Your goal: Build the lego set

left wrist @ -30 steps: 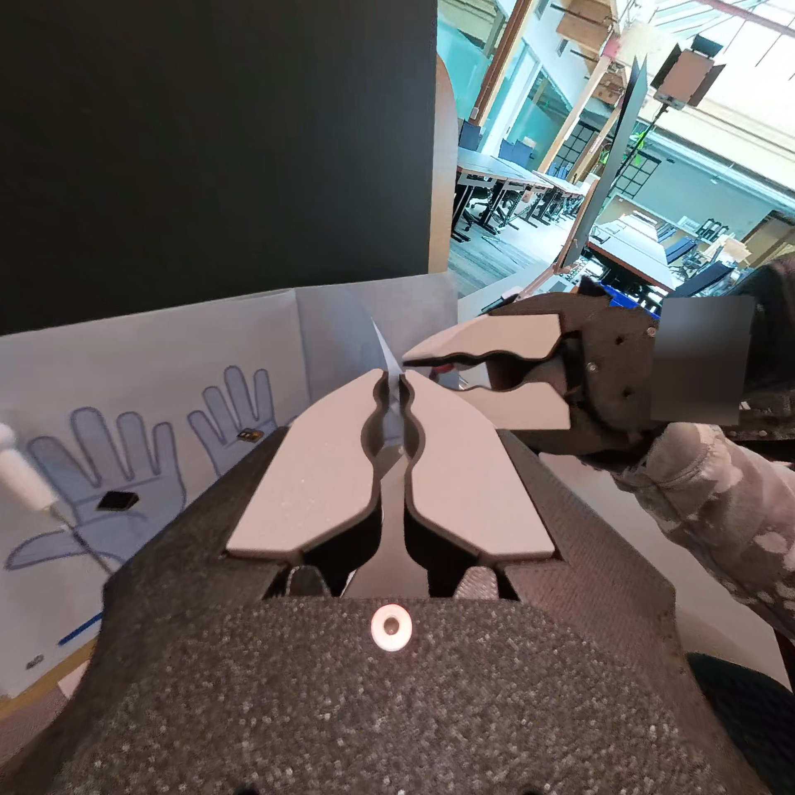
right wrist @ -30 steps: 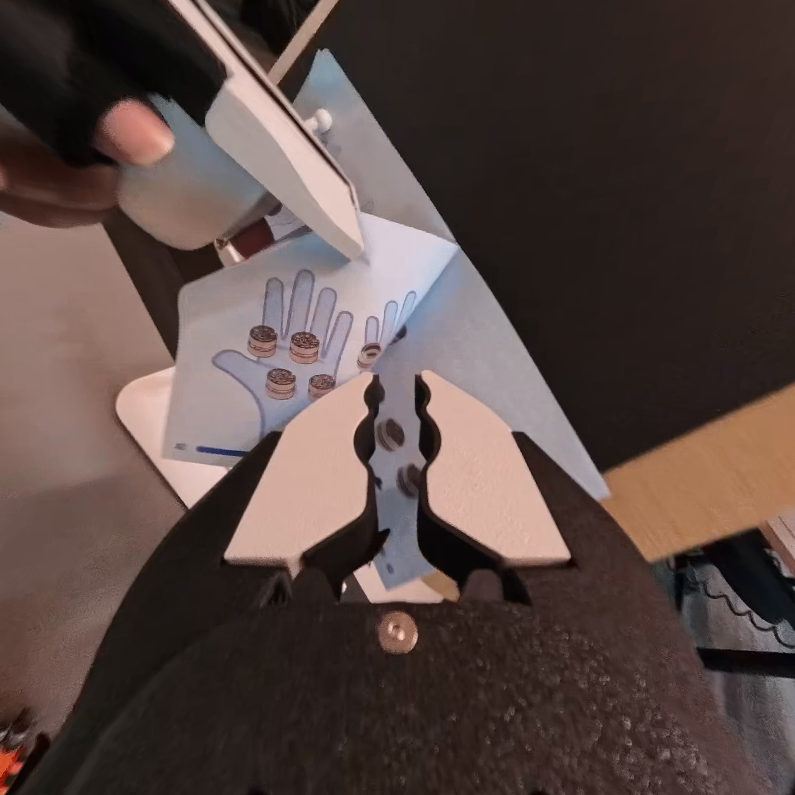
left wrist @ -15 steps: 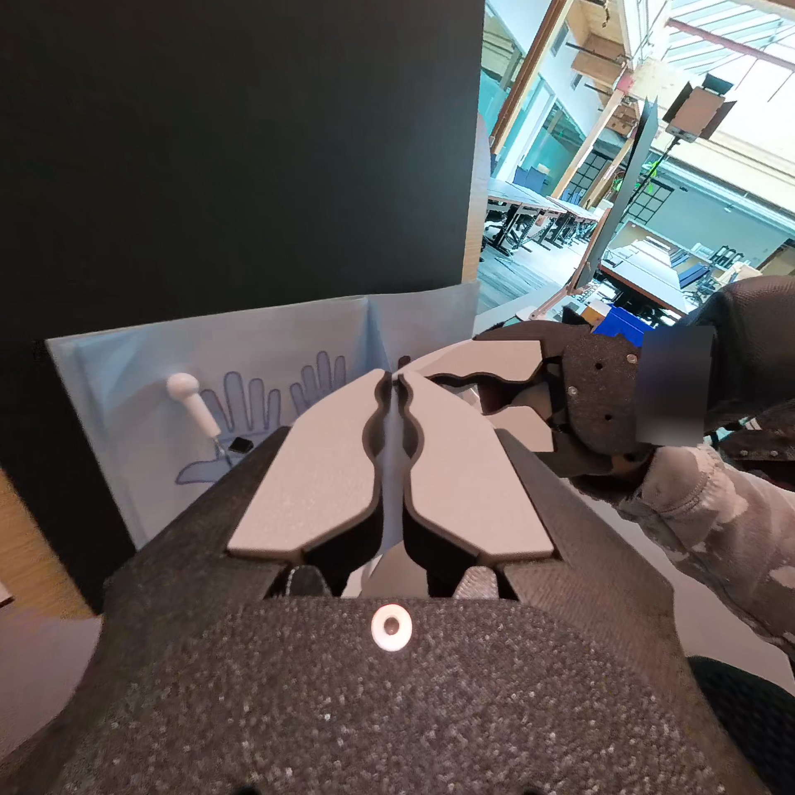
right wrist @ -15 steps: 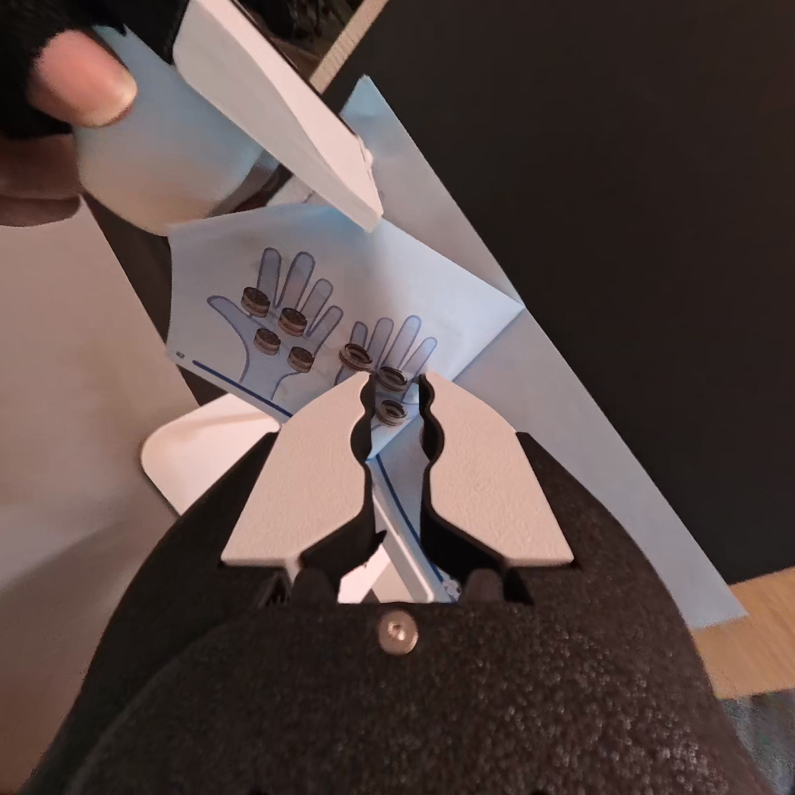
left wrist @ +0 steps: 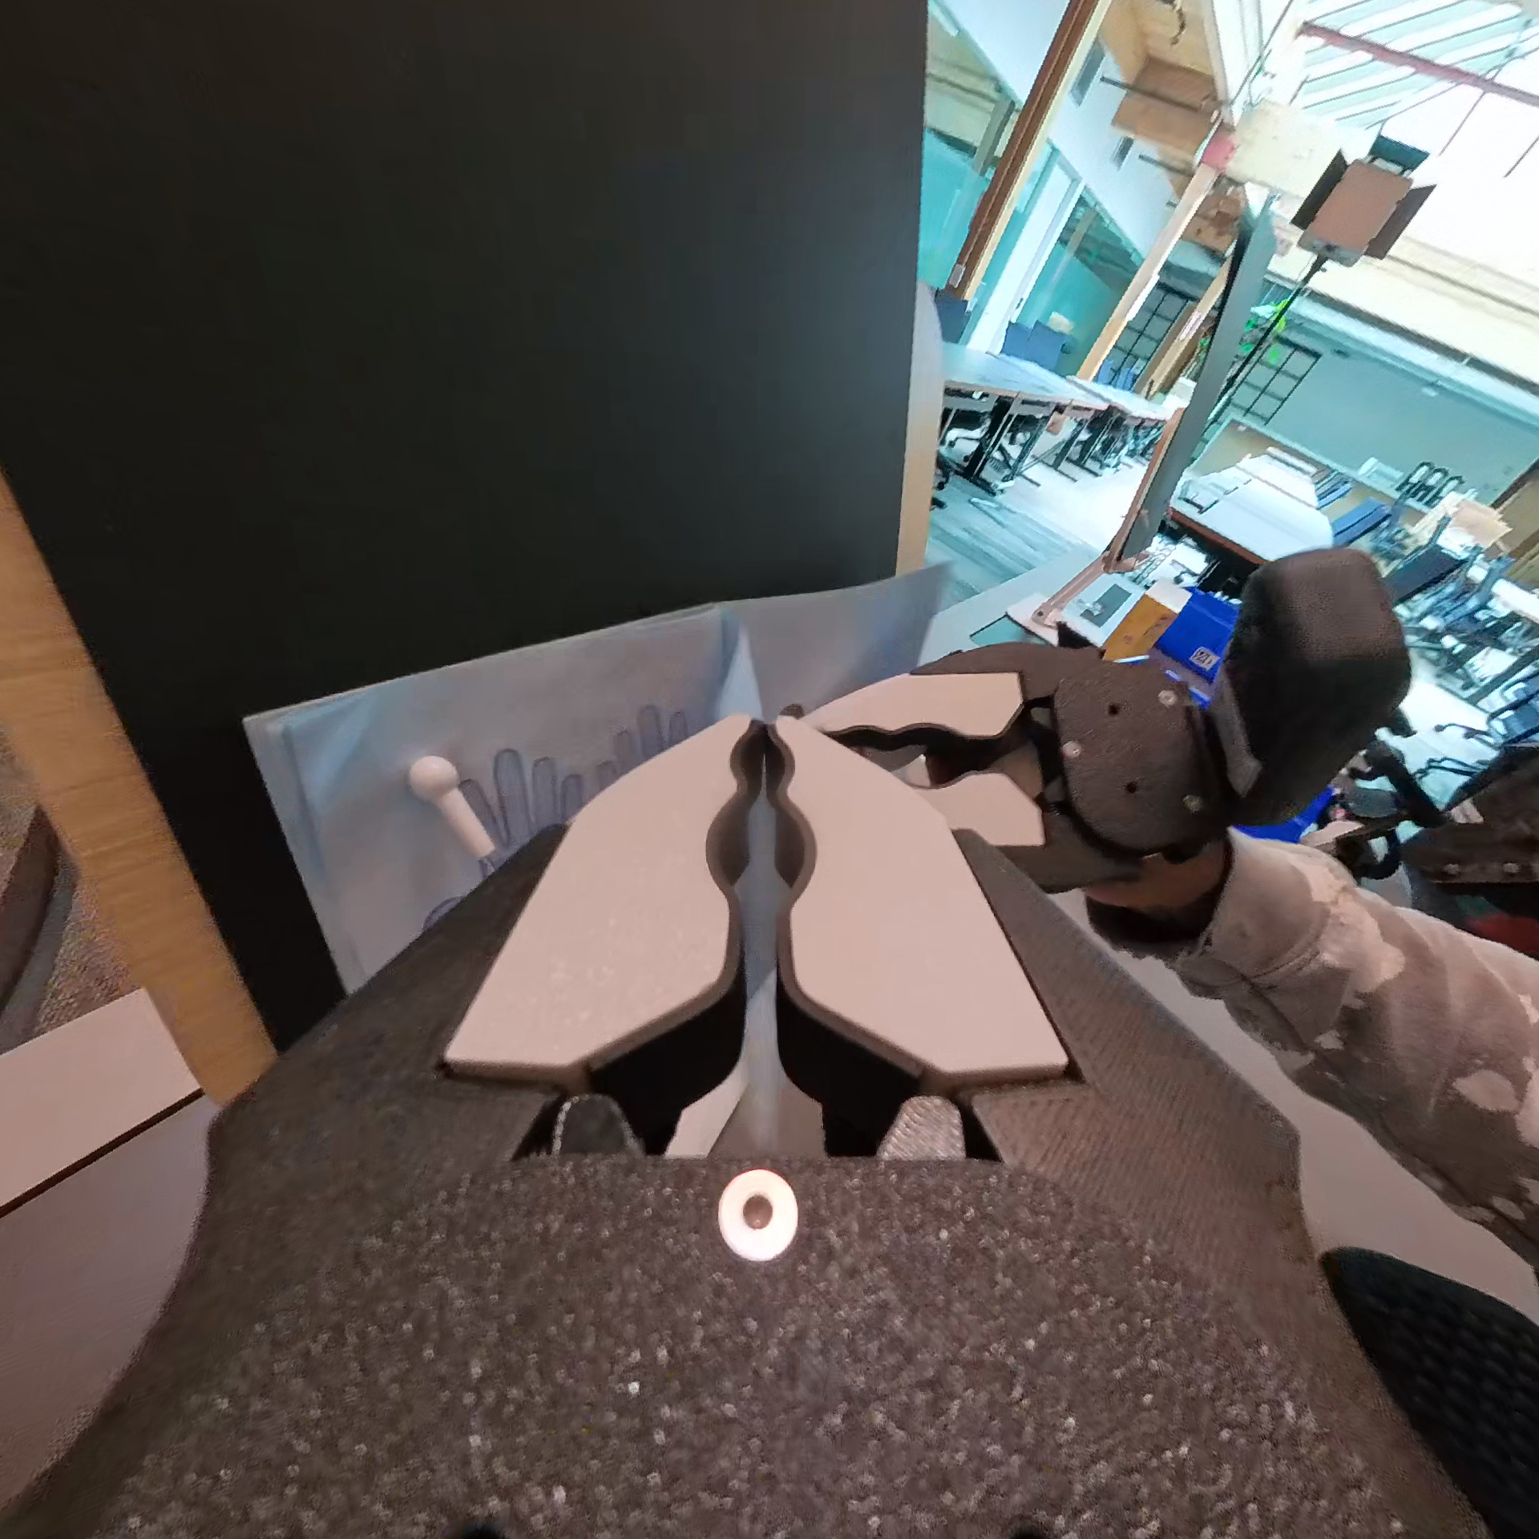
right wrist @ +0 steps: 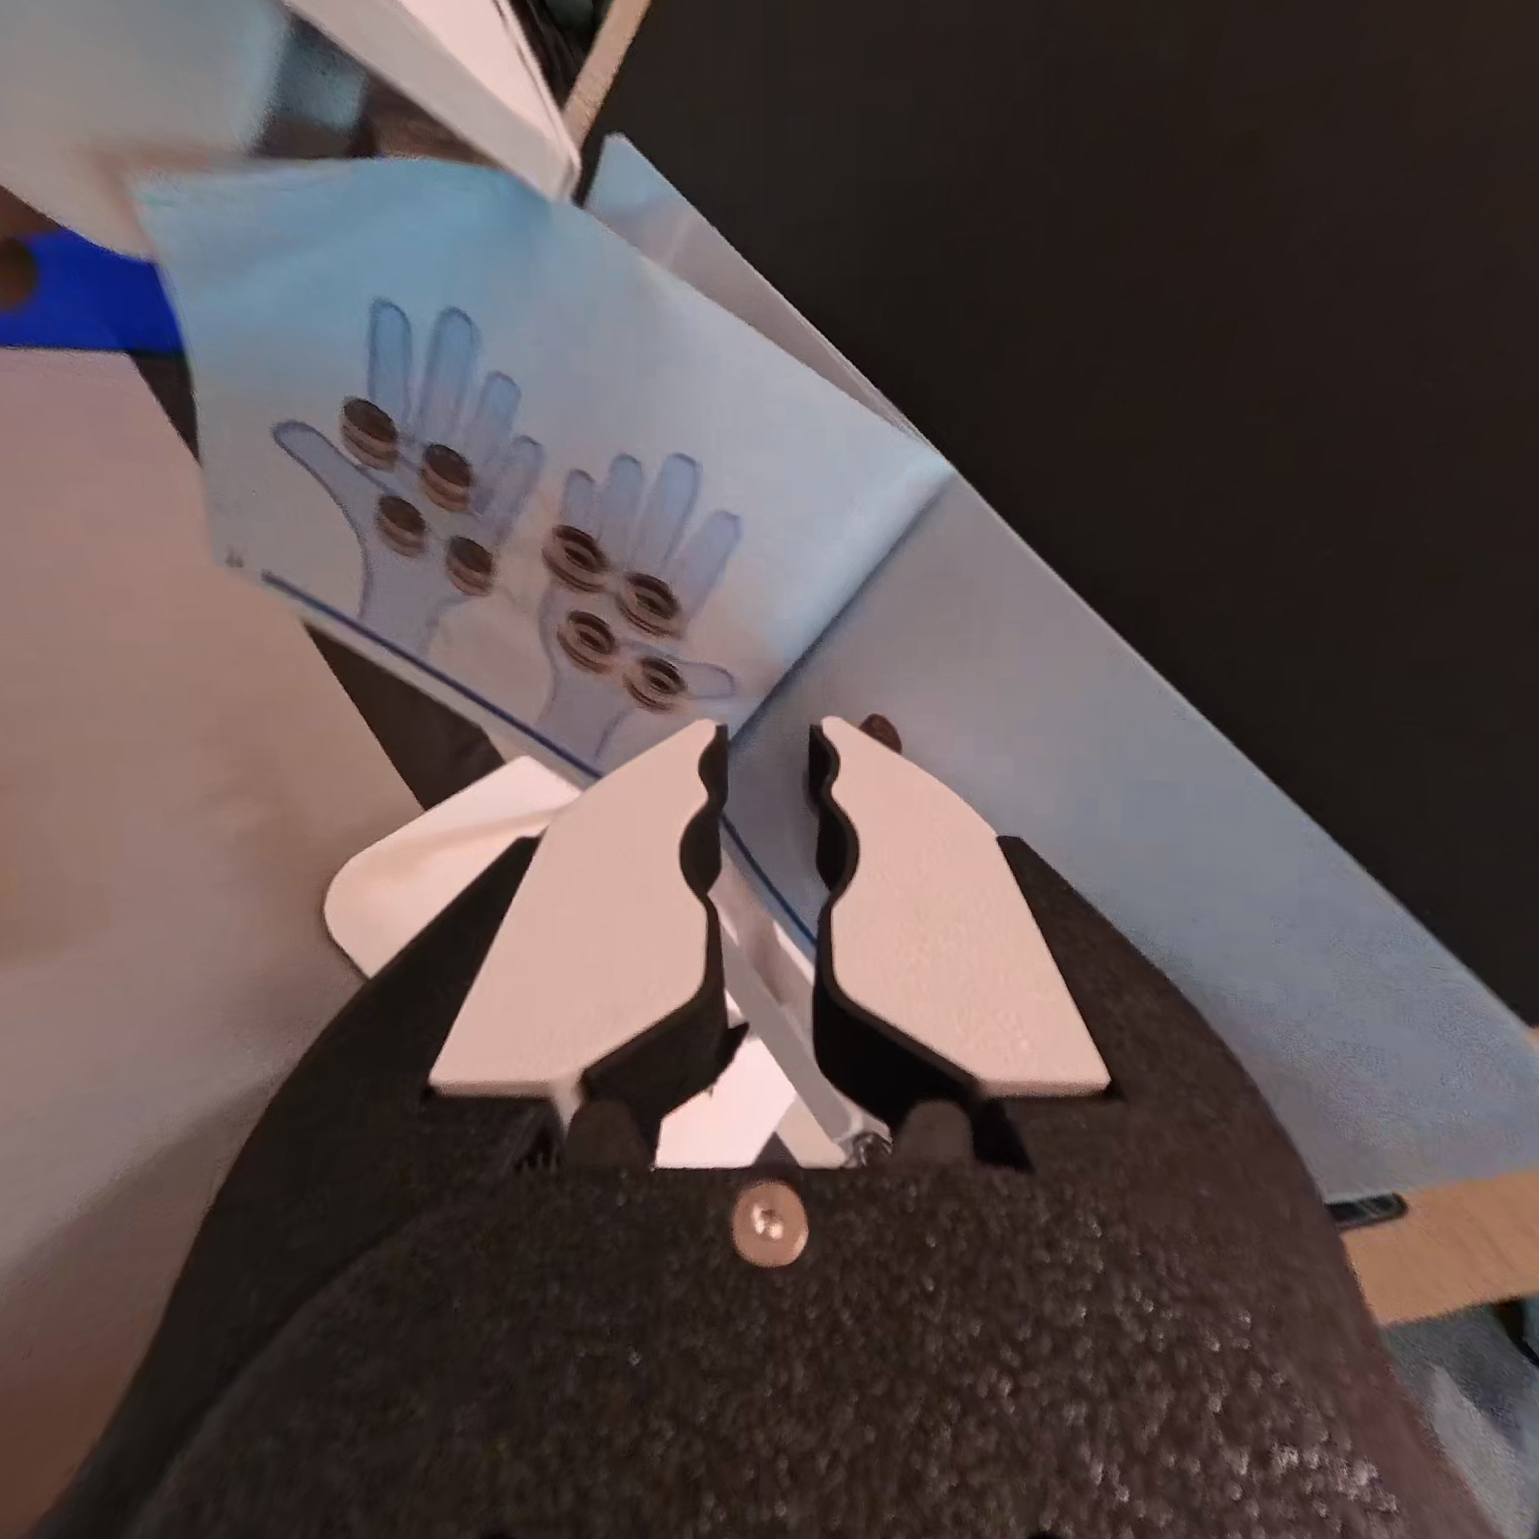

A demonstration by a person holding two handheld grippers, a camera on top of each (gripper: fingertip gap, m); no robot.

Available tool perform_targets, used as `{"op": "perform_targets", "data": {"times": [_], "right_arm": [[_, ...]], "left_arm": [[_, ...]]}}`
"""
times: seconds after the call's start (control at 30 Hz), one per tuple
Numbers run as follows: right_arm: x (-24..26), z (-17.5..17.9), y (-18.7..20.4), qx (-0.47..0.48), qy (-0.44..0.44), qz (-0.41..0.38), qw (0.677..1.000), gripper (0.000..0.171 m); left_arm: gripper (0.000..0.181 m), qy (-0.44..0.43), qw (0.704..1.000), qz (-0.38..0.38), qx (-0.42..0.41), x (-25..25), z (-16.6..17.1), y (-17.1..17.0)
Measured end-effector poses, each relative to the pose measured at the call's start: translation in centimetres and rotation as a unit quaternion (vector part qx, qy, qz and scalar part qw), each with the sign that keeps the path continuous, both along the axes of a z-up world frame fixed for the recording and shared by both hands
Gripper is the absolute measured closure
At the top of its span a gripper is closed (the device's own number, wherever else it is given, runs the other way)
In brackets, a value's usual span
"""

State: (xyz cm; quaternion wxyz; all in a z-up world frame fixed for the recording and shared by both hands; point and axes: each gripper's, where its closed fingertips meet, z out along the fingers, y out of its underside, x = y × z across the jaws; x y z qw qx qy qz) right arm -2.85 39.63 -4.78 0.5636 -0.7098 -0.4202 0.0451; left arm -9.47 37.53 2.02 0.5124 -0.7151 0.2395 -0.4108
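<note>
A light-blue instruction booklet (right wrist: 533, 350) stands open in front of a black board, showing a page with drawn hands and round pieces. My left gripper (left wrist: 768, 729) is shut on a thin page of the booklet (left wrist: 533, 733), whose edge runs between its fingers. My right gripper (right wrist: 768, 733) is open with a narrow gap, its tips just in front of the booklet's fold and holding nothing. It also shows in the left wrist view (left wrist: 883, 745), right beside the left tips. The left gripper's finger (right wrist: 466, 75) shows blurred at the top of the right wrist view.
A black backdrop board (left wrist: 416, 333) stands right behind the booklet. A white stand or tray (right wrist: 400, 883) lies under the booklet. A white knobbed pin (left wrist: 437, 783) sits by the page. The wooden table edge (left wrist: 108, 749) is at the left. A sleeved arm (left wrist: 1374, 999) holds the right gripper. About 10 cm separates my left fingertips from my right.
The left gripper has carried the pinched page to the right and the booklet has swung with it. In the right wrist view the hand-drawing page has opened up and come closer.
</note>
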Motion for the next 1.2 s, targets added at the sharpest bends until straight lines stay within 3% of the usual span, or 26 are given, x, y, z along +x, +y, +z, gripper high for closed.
{"op": "perform_targets", "data": {"times": [0.13,0.33,0.47,0.87,1.1,1.2], "right_arm": [[0.6,-0.6,0.7,0.025,-0.074,-0.059,0.995,0.153],[-0.4,0.0,0.5,0.038,-0.074,-0.068,0.994,0.153],[-0.3,-0.2,0.5,0.038,-0.083,-0.074,0.993,0.153],[0.2,-0.6,0.6,0.003,-0.025,-0.073,0.997,0.153],[-0.3,-0.1,0.2,0.009,-0.007,-0.049,0.999,0.153],[-0.1,0.1,0.0,0.002,0.008,-0.048,0.999,0.153]], "left_arm": [[0.181,-0.006,1.0,0.001,0.015,-0.3,1.1,-0.5],[0.178,0.027,0.996,0.069,0.052,-3.2,1.3,0.8],[0.175,0.13,0.977,0.146,0.082,-6.8,-1.3,2.7],[0.167,0.248,0.959,0.124,0.06,-6.3,-6.8,2.4],[0.168,0.239,0.962,0.122,0.057,-5.2,-7.0,3.2],[0.171,0.11,0.988,0.063,0.089,-3.7,-3.8,1.9]]}}
